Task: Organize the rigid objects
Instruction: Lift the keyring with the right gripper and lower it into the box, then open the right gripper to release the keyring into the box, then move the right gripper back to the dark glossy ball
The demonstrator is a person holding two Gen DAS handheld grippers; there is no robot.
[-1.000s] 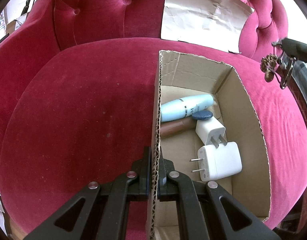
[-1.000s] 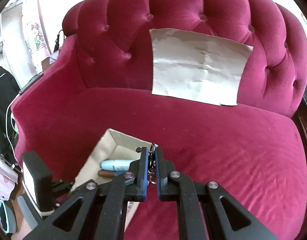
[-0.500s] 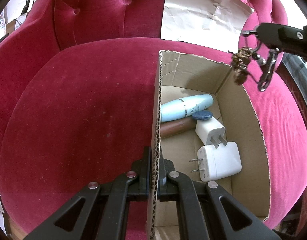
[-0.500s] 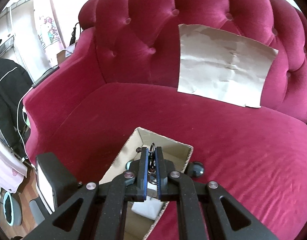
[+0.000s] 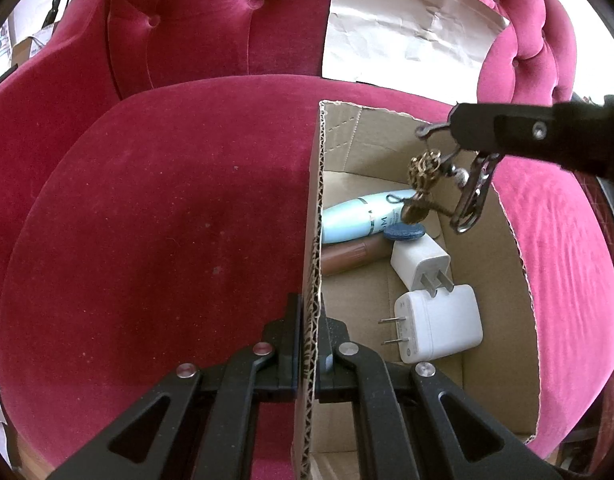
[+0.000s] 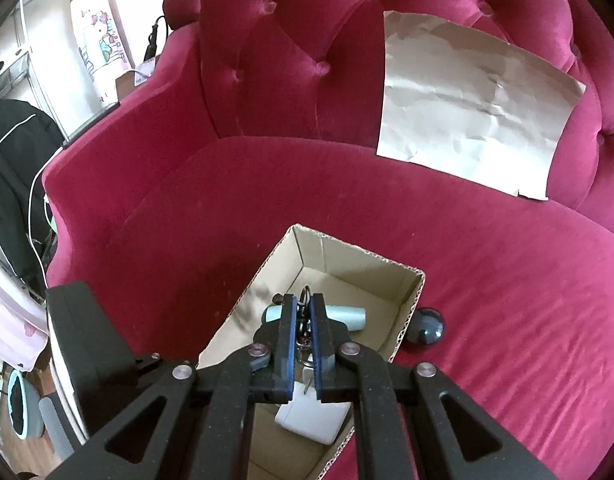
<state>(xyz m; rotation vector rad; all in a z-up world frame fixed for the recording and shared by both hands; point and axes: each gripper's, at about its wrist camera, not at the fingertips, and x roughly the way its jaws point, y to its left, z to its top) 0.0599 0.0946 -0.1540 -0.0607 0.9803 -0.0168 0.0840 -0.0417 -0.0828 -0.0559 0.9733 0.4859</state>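
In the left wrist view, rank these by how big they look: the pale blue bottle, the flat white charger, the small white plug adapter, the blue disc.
1. flat white charger, though it lies nearest the camera
2. pale blue bottle, partly hidden by the dangling keychain
3. small white plug adapter
4. blue disc

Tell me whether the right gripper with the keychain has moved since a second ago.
Yes. In the left wrist view the right gripper has come in from the right edge and now holds the keychain over the cardboard box, which has stayed put.
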